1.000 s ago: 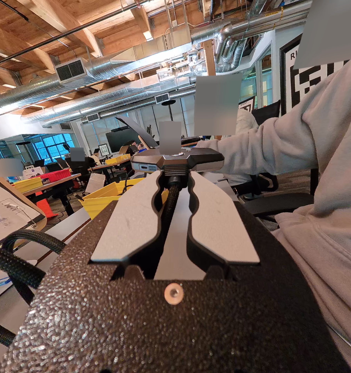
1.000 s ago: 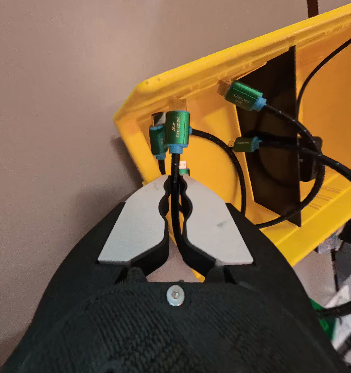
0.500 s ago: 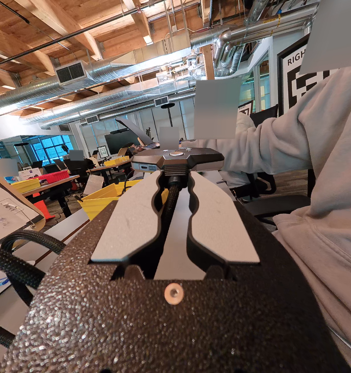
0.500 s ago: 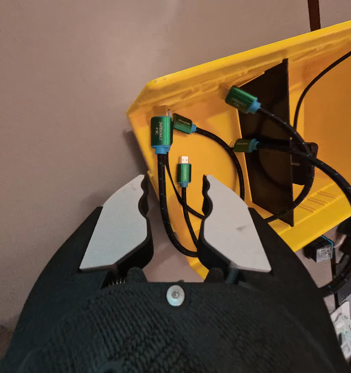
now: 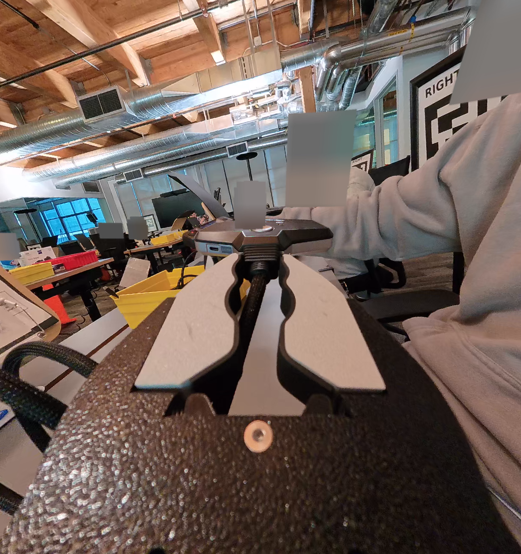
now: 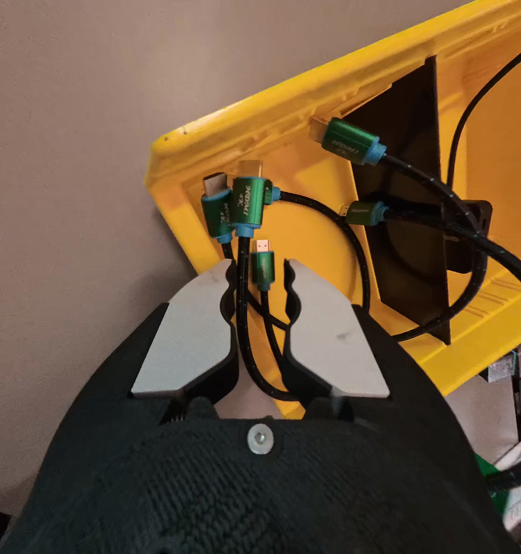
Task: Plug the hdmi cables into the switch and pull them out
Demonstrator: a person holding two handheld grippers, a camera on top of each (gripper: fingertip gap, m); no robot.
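In the left wrist view my left gripper [image 5: 259, 262] is shut on the black braided cable [image 5: 254, 299] of the grey and black switch [image 5: 262, 236], which sits just past the fingertips, held in the air. In the right wrist view my right gripper [image 6: 257, 266] is open over the corner of a yellow bin [image 6: 283, 120]. A large green HDMI plug [image 6: 248, 204] stands beyond the fingertips, and its cable [image 6: 241, 287] runs between the fingers against the left one. A small green plug [image 6: 262, 269] lies between the fingertips. A second large plug [image 6: 218, 215] sits just left.
Two more green plugs [image 6: 349, 144] [image 6: 364, 211] lie by a black panel [image 6: 409, 209] in the bin. In the left wrist view a person's grey sleeve [image 5: 433, 209] fills the right, a clipboard [image 5: 4, 317] and black cable loop [image 5: 37, 356] the left, a yellow bin [image 5: 145, 296] ahead.
My right gripper let go of the large plug's cable and opened wide; now the jaws have narrowed around the cables and moved closer to the plugs. The left gripper still holds the switch cable.
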